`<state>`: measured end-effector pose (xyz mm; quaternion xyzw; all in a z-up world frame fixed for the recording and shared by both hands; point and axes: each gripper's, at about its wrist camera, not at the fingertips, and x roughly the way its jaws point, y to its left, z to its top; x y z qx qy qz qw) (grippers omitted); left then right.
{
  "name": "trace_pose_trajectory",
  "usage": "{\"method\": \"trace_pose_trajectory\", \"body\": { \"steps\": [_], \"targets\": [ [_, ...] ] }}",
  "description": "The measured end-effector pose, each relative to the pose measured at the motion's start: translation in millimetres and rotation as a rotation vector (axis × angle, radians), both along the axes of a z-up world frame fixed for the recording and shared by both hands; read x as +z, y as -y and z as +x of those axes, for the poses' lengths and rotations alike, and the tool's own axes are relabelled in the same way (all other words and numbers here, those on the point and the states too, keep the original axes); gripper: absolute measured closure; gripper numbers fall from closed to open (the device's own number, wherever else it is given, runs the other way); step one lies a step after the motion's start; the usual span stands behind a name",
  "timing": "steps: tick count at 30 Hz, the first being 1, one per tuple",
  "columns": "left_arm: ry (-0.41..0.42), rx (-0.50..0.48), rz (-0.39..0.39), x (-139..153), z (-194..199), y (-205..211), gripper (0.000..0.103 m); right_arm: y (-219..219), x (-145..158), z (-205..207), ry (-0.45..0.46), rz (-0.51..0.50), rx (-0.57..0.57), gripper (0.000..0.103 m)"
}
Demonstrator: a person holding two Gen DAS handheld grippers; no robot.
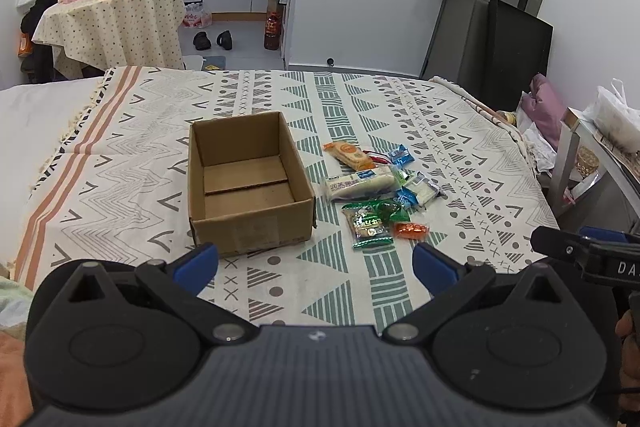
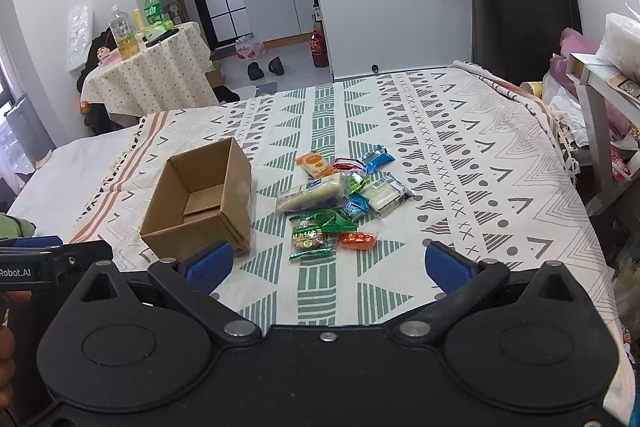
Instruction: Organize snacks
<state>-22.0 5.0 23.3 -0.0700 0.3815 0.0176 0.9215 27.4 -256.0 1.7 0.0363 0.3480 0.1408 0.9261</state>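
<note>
Snacks (image 1: 374, 187) sit in a loose pile on the patterned bed cover (image 1: 460, 147), just right of the cardboard box (image 1: 248, 183). Box is open-topped, upright, nothing inside. Pile contents: long white pack (image 1: 360, 185) in the middle, orange pack (image 1: 349, 154) at the far end, blue wrappers (image 1: 401, 155) on the right side, green pack (image 1: 367, 225) and small orange wrapper (image 1: 410, 229) at the near end. Several overlap; none touch the box.

Left gripper (image 1: 316, 263) spread wide, holding nothing, hovering over the near edge of the cover, box and pile both ahead of it. Right gripper (image 2: 326, 265) likewise spread and holding nothing, pointing at the pile, box to its left. Both grippers well short of the snacks. Each gripper shows at the edge of the other's view, so they sit side by side.
</note>
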Motion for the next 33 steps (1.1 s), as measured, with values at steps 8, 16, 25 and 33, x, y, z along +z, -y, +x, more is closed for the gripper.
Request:
{"method": "trace_pose_trajectory", "body": {
  "steps": [8,16,25,33],
  "targets": [
    [0.000,0.001,-0.002,0.5,-0.1,-0.2,0.000,1.7,0.3,-1.1,0.003,-0.009,-0.006,0.000],
    [-0.003,-0.001,-0.007,0.5,-2.9,-1.5,0.000,2.1,0.1,-1.8,0.008,-0.005,-0.001,0.000],
    [0.003,0.001,-0.011,0.9,-3.4,-1.5,0.000,1.3,1.8,-3.0,0.012,-0.019,-0.001,0.000],
    [-0.004,0.003,-0.016,-1.4,-3.0,-4.0,0.000,-2.2,2.4,-3.7,0.022,-0.025,0.002,0.000]
  ]
}}
